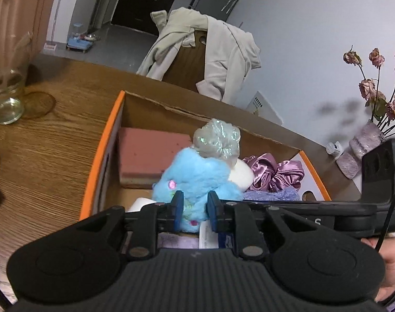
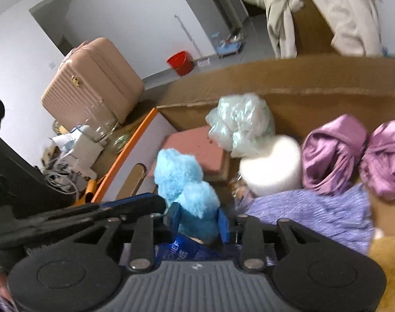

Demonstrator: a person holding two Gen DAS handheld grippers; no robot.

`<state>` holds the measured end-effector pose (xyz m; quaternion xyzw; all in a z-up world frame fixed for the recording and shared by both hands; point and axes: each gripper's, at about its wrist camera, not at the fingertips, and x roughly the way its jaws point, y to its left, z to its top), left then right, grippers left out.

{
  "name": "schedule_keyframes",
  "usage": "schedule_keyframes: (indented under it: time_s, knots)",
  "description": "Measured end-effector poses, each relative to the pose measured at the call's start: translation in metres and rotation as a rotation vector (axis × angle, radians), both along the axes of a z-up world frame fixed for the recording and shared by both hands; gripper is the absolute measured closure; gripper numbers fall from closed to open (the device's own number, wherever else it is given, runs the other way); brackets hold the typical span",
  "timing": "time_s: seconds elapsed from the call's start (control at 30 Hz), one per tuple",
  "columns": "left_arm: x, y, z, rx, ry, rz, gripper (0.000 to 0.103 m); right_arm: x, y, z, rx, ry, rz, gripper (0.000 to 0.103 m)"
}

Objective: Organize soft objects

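Note:
A fluffy blue plush toy (image 1: 194, 174) hangs over an orange-edged cardboard box (image 1: 103, 156). My left gripper (image 1: 195, 205) is shut on the toy's lower part, its blue pads pressing the fur from both sides. The right wrist view shows the same toy (image 2: 179, 174) pinched between the pads of my right gripper (image 2: 197, 219). Inside the box (image 2: 124, 156) lie a pink sponge block (image 1: 150, 153), a shiny crumpled plastic ball (image 1: 217, 139), a white round puff (image 1: 241, 174), purple satin scrunchies (image 2: 332, 156) and a lilac knitted cloth (image 2: 314, 215).
On the wooden table left of the box stands a glass jar (image 1: 6, 98). A vase of dried roses (image 1: 363, 140) stands at the right by the wall. Behind the table is a chair draped with a pale coat (image 1: 205, 57). A pink suitcase (image 2: 93, 85) stands beyond the jar.

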<state>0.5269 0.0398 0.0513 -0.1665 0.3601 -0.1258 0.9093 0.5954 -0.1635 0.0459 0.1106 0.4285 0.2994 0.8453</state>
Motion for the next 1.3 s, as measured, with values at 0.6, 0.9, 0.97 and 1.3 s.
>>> schedule_keyframes:
  time_s: [0.6, 0.9, 0.97, 1.3]
  knots:
    - [-0.116, 0.008, 0.091, 0.174, -0.211, 0.046, 0.047, -0.145, -0.109, 0.116, -0.196, -0.305, -0.255, 0.037]
    - [-0.167, 0.004, 0.11, 0.23, -0.282, 0.105, 0.007, -0.217, -0.139, 0.128, -0.226, -0.417, -0.382, 0.016]
    - [-0.174, 0.003, 0.112, 0.243, -0.288, 0.114, 0.005, -0.226, -0.135, 0.126, -0.232, -0.436, -0.384, 0.016]
    - [-0.227, -0.007, 0.114, 0.301, -0.407, 0.141, 0.0, -0.277, -0.121, 0.121, -0.223, -0.531, -0.399, 0.014]
